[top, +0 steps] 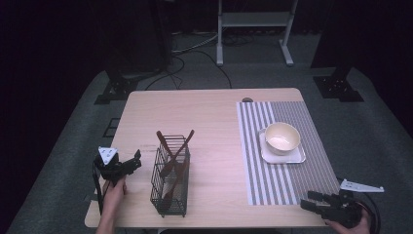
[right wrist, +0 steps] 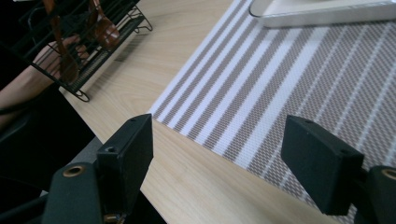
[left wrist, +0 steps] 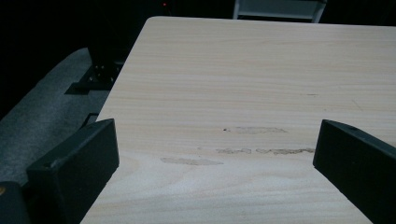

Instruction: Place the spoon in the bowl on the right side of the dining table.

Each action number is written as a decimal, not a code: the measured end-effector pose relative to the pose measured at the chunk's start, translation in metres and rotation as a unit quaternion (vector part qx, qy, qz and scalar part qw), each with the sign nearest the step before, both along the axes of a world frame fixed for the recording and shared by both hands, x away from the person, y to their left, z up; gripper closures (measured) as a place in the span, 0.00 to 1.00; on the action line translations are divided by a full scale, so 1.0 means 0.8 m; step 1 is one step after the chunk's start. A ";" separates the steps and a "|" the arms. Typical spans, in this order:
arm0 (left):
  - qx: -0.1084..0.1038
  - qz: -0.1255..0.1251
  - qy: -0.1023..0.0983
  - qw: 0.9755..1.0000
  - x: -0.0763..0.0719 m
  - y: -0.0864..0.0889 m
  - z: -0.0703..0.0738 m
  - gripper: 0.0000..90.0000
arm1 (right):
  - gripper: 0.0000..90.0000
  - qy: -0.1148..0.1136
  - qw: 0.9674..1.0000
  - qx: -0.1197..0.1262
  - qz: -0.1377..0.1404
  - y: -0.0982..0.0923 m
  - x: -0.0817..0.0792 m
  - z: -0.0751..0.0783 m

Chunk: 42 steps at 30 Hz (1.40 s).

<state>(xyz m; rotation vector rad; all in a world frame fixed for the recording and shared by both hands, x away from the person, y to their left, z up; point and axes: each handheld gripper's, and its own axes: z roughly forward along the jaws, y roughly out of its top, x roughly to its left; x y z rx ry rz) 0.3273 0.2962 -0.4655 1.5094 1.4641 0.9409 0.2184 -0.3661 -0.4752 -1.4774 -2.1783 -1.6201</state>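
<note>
The work looks not yet begun. I judge it to be table setting: the wooden utensils point(top: 174, 163) all stand in the wire rack point(top: 170, 187), and no one of them lies on the striped mat point(top: 285, 161) yet. So everything is left to do: to take a utensil out of the rack and bring it to the mat, beside the bowl point(top: 282, 138) on its small tray point(top: 263, 155).

I take the rack as the landmark and go from left to right.

Left of the rack, near it but apart, the left gripper point(top: 134, 161) hovers over the bare table point(top: 204, 112). Its jaws are wide open and nothing is between them. In the left gripper view its fingers point(left wrist: 74, 172) frame only pale wood, so the utensils are to the side of this gripper, not in front of it.

In the rack itself about 3 utensils lean and cross; their handles come out over the rim.

Right of the rack, well apart, the mat lies with the bowl on its far part. At the near corner of the mat is the right gripper point(top: 311, 201), also open and empty. Its fingers point(right wrist: 128, 149) stand over the mat edge, and the rack shows far off at the upper left.
</note>
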 end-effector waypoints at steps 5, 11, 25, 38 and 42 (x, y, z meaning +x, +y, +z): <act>0.005 0.000 0.002 1.000 0.001 -0.001 0.000 0.00 | 0.27 -0.005 1.000 0.004 0.025 0.016 0.016 0.012; 0.008 -0.003 0.002 1.000 0.002 -0.002 0.000 0.00 | 0.27 0.000 0.998 0.026 0.061 0.042 0.037 0.020; 0.002 -0.007 -0.003 1.000 0.000 -0.001 0.000 0.00 | 0.24 -0.004 0.995 0.020 0.097 0.082 0.060 0.035; 0.006 -0.008 -0.001 1.000 0.000 -0.002 0.000 0.00 | 0.22 0.009 0.991 0.034 0.131 0.111 0.081 0.051; 0.006 -0.009 -0.002 1.000 0.000 -0.001 0.000 0.00 | 0.24 0.009 0.989 0.030 0.144 0.122 0.087 0.055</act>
